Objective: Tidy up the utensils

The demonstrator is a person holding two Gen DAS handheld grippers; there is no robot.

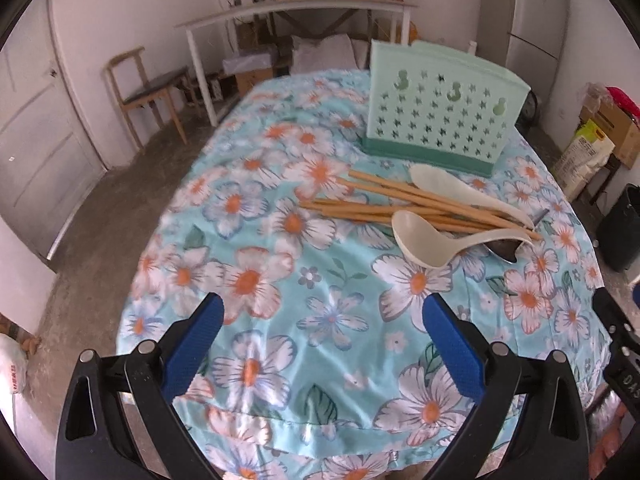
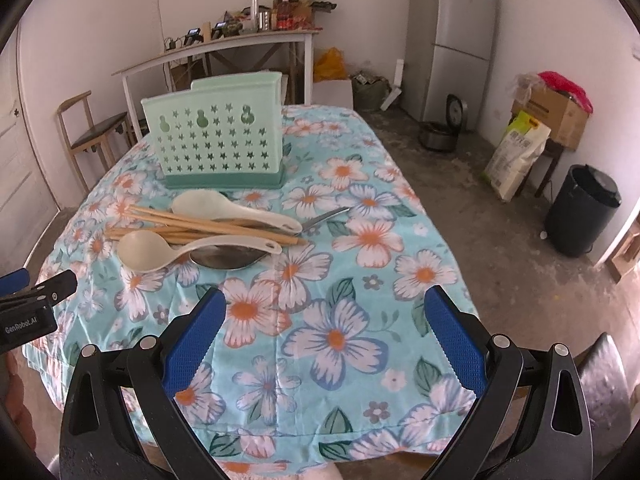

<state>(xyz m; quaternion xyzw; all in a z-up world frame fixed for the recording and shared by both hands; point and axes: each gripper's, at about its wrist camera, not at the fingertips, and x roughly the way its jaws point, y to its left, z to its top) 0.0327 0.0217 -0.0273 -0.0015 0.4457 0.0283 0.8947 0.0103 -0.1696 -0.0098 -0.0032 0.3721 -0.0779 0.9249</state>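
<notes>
A table draped in a blue floral cloth (image 2: 340,216) fills most of both views. Toward its far edge stands a mint-green utensil holder (image 2: 218,136), upright on a darker green base, its front wall pierced with star-shaped holes and three gourd-shaped cutouts near the top; from the wrist cameras its compartments cannot be seen from above.

Just in front of the holder, toward the middle of the tabletop, the utensils lie in one loose pile. A bundle of wooden chopsticks (image 2: 192,226) fans out with tips pointing to the left edge of the table. A white rice paddle (image 2: 236,208) lies across the chopsticks on the side nearest the holder, its blade close to the holder's base. A cream ladle (image 2: 160,252) rests on the near side of the pile, bowl facing up, its handle crossing over a metal spoon (image 2: 228,258) whose bowl lies flat on the cloth and whose handle sticks out beyond the paddle toward the right edge.

The left gripper (image 1: 322,344) hovers over the near edge of the tabletop, its blue-padded fingers (image 1: 196,344) spread wide with only cloth between them. The right gripper (image 2: 324,340) hangs likewise above the near edge, its blue pads (image 2: 456,340) wide apart and holding nothing. Both are well apart from the pile.
</notes>
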